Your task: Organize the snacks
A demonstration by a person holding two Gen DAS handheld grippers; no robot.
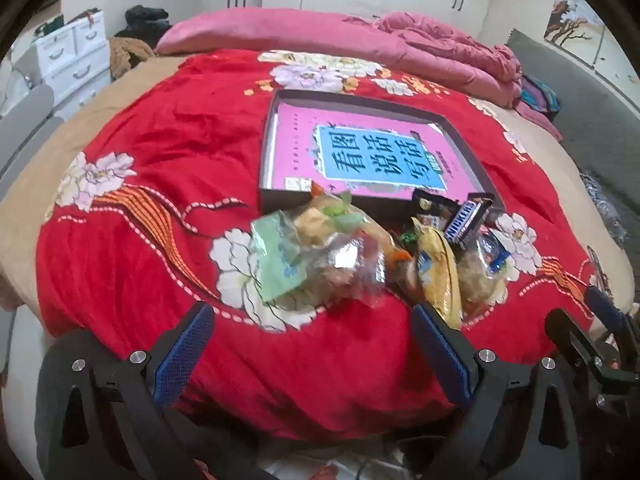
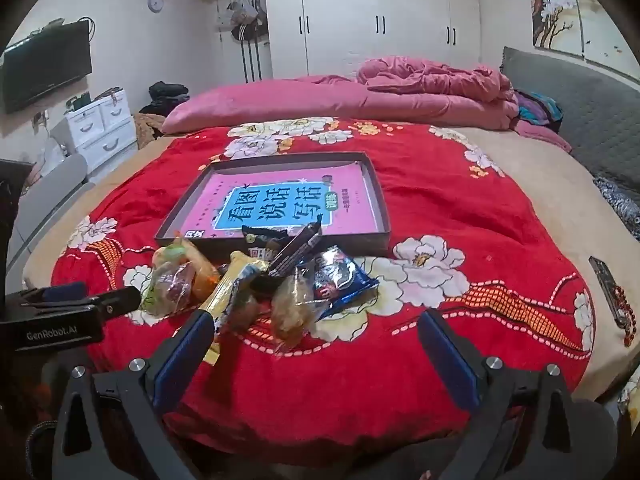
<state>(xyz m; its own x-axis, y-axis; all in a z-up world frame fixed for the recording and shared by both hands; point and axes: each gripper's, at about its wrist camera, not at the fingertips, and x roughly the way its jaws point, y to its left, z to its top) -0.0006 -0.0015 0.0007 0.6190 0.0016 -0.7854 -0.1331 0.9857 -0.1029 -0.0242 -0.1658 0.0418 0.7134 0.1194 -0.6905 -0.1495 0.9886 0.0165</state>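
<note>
A pile of wrapped snacks (image 1: pixel 360 252) lies on the red floral blanket (image 1: pixel 160 168), just in front of a shallow dark tray (image 1: pixel 266 152) lined with a pink book. The pile also shows in the right wrist view (image 2: pixel 264 284), with the tray (image 2: pixel 378 196) behind it. It holds a green packet (image 1: pixel 276 260), a yellow packet (image 1: pixel 436 276), a dark bar (image 1: pixel 466 220) and a blue packet (image 2: pixel 344 280). My left gripper (image 1: pixel 312 332) is open and empty just short of the pile. My right gripper (image 2: pixel 316 340) is open and empty beside the pile.
A pink pillow (image 2: pixel 280 100) and a rumpled pink quilt (image 2: pixel 440 84) lie at the back of the bed. A grey headboard (image 2: pixel 580 112) is on the right. A phone (image 2: pixel 610 292) lies near the right edge. White drawers (image 2: pixel 100 128) stand at left.
</note>
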